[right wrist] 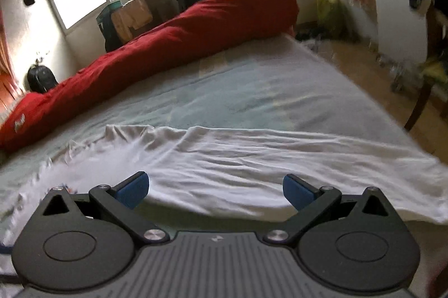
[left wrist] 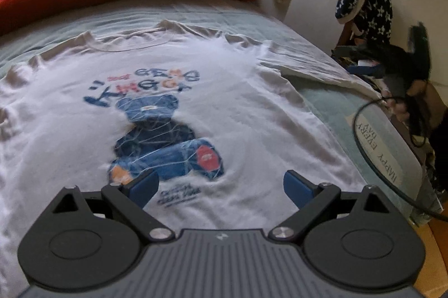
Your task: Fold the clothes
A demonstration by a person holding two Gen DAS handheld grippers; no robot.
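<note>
White T-shirt (left wrist: 218,90) spread flat, print side up, on the pale blue bed sheet (left wrist: 330,99), its blue bear print (left wrist: 165,141) just ahead of the left gripper (left wrist: 221,186), whose blue-padded jaws stand spread wide and empty above the hem. Right gripper (right wrist: 215,190) likewise spread and empty, a wrinkled sleeve of the shirt directly between and beyond its jaws. Red duvet (right wrist: 173,37) rolled up well beyond both.

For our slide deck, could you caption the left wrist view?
Open left gripper hovers over a white bear-print T-shirt spread on the bed.
</note>
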